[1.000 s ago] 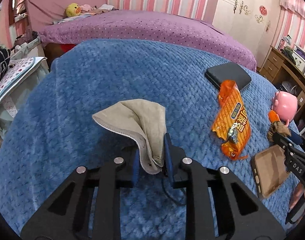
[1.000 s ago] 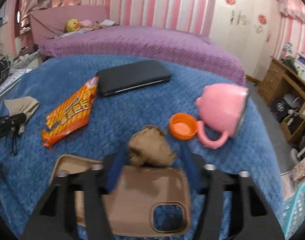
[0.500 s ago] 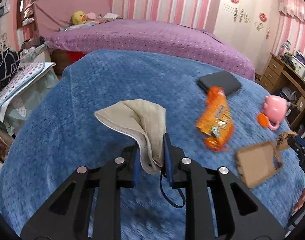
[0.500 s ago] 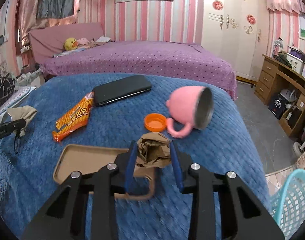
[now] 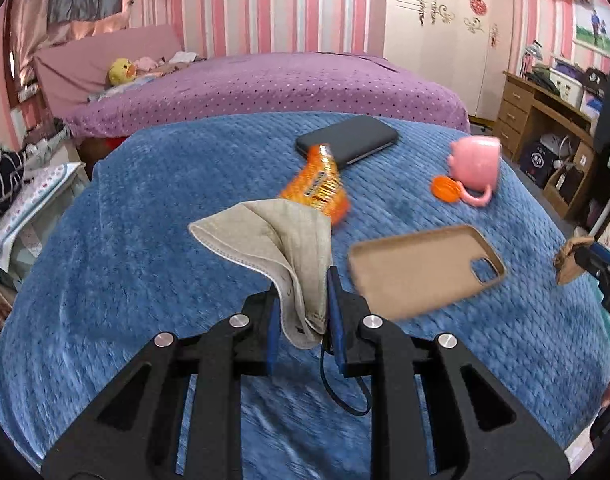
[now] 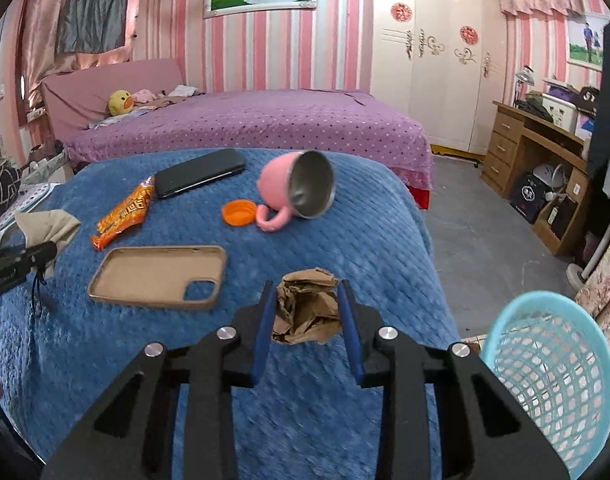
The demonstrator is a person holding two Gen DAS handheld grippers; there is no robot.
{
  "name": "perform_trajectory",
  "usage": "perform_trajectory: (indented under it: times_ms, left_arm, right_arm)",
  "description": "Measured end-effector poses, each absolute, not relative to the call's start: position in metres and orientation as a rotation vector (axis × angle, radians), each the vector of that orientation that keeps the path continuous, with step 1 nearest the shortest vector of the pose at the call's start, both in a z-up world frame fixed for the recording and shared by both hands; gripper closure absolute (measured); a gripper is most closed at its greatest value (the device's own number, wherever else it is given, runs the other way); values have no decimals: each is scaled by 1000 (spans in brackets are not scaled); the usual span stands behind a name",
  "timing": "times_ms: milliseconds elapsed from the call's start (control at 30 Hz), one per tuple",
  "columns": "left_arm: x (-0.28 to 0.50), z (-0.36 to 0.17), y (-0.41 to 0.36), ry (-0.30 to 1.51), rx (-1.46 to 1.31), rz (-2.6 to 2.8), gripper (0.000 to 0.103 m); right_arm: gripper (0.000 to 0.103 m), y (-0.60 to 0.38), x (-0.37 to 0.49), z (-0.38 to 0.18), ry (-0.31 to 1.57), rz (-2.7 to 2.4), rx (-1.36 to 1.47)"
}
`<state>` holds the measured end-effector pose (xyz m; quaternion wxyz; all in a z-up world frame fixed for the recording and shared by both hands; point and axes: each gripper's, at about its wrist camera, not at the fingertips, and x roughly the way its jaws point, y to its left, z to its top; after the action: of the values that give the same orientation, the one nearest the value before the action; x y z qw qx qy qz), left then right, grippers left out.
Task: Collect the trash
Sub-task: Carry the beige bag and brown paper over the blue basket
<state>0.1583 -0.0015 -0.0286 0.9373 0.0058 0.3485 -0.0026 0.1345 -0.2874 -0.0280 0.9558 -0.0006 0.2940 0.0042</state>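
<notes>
Above blue blanket (image 6: pixel 345 240), left gripper (image 5: pixel 301 316) pinches limp mask (image 5: pixel 273 236) edge; right gripper (image 6: pixel 307 312) squeezes light, crushable paper wad (image 6: pixel 307 308).

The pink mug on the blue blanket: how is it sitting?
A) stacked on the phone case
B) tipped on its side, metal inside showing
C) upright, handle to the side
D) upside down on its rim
B: in the right wrist view the pink mug lies on its side on the blue blanket, its shiny metal interior facing the camera and its handle resting by the orange lid.
</notes>
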Motion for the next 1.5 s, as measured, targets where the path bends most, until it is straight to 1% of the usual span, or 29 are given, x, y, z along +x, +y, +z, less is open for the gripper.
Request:
perform_trajectory:
  times_ms: [167,467,767,1133,1400,1500]
  left_arm:
    - [144,-30,-22,704,-8,-18,84]
    - [145,-38,-51,726,-41,-21,84]
    - [141,-38,-85,701,22,-45,84]
    - [137,-40,-109,688,58,-72,84]
    - [142,-24,-134,688,37,-102,84]
    - [139,-10,-155,650,47,-130,84]
  right_arm:
    - [71,-298,129,-27,583,20,5]
    - [71,-314,117,-22,564,14,-32]
    - [71,-362,106,-19,552,-68,-2]
    - [71,-422,87,-19,546,-185,42]
    - [71,-465,77,-22,541,-253,98]
    - [71,-476,74,-25,545,-276,105]
